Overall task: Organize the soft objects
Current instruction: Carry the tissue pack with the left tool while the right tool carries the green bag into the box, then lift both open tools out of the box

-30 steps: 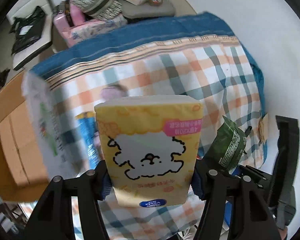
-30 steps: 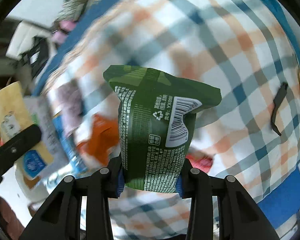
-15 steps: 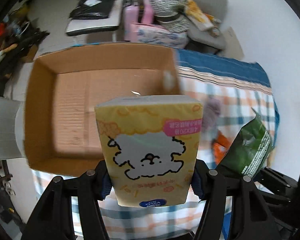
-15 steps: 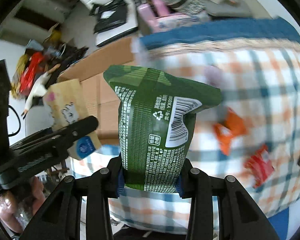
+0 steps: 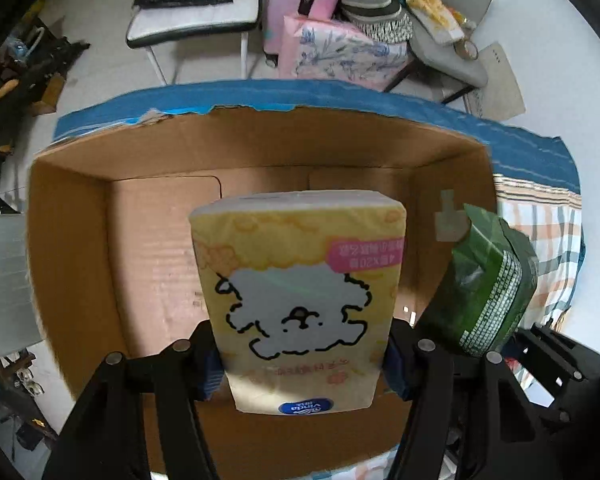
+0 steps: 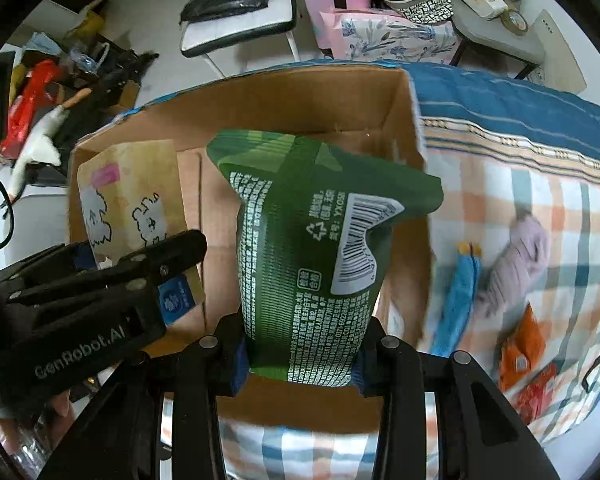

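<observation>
Black hand-held gripper (image 6: 300, 354), blue pads (image 6: 238, 364)

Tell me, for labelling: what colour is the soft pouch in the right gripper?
Dark green pouch, clearest in the right wrist view.

Cluttered home room: pink suitcase (image 5: 290, 4), plaid bedspread (image 6: 540, 208).

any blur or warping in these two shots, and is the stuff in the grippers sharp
Left wrist view: tissue pack sharp, a faint glare streak across its front; fisheye bows the cardboard box rim, corners black. Right wrist view: green bag sharp, print readable; the checked cloth and blue towel at right are smeared.
</observation>
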A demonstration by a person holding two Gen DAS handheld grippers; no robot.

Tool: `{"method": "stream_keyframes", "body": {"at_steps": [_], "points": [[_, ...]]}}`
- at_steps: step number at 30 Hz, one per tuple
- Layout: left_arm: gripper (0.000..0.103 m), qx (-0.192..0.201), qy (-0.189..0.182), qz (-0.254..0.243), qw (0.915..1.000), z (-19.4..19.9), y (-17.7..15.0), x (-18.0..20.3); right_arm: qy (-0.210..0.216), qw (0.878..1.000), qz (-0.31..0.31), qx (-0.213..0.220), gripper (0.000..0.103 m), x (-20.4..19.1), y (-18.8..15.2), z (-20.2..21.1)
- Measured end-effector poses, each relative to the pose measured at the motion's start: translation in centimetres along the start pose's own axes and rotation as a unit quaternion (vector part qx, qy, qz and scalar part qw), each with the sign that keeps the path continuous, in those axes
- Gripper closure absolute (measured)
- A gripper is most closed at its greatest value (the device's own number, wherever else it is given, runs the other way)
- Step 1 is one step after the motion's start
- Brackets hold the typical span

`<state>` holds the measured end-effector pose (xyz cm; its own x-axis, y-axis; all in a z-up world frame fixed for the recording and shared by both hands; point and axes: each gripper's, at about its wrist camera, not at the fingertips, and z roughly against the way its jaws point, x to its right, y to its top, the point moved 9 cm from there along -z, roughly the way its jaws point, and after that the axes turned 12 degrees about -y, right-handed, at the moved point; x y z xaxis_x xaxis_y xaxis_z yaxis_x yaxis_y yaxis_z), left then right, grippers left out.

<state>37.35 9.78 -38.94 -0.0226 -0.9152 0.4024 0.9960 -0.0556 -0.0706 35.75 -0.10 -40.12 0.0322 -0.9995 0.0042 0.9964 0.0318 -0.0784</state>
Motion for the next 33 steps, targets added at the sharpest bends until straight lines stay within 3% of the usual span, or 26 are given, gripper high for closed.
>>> {"method": "stream_keyframes", "body": {"at_steps": [10, 13, 16, 20, 23, 29, 33], "points": [[0.043, -0.048, -0.034, 0.024, 0.998, -4.4, 1.9, -1.4, -0.031, 0.999, 0.018, -0.027, 0.061, -0.7, 3.7, -4.4], [0.043, -0.058, -0.043, 0.039, 0.9966, -4.9, 1.9, -1.7, -0.051, 0.998, 0.018, -0.021, 0.048, -0.4, 3.7, -4.1], [0.035, -0.058, -0.038, 0.044, 0.9966, -4.6, 2.0, -1.7, -0.053, 0.998, 0.017, -0.014, 0.029, -0.5, 3.9, -3.8], [0.01, -0.047, -0.021, 0.036, 0.998, -3.6, 1.9, -1.7, -0.067, 0.998, 0.022, -0.004, 0.018, -0.4, 3.6, -2.8], [0.01, -0.034, -0.015, 0.033, 0.9988, -2.6, 1.6, -1.7, -0.071, 0.997, 0.026, 0.003, 0.016, -0.3, 3.0, -1.8], [0.003, 0.013, 0.0, 0.026, 0.9996, -0.1, 0.6, -1.6, -0.063, 0.998, 0.019, 0.018, 0.001, -0.1, 1.3, 0.2], [0.001, 0.054, 0.007, 0.026, 0.9982, 2.4, -0.8, -1.8, -0.056, 0.998, 0.012, 0.032, 0.0, 0.0, -0.4, 1.4]]}}
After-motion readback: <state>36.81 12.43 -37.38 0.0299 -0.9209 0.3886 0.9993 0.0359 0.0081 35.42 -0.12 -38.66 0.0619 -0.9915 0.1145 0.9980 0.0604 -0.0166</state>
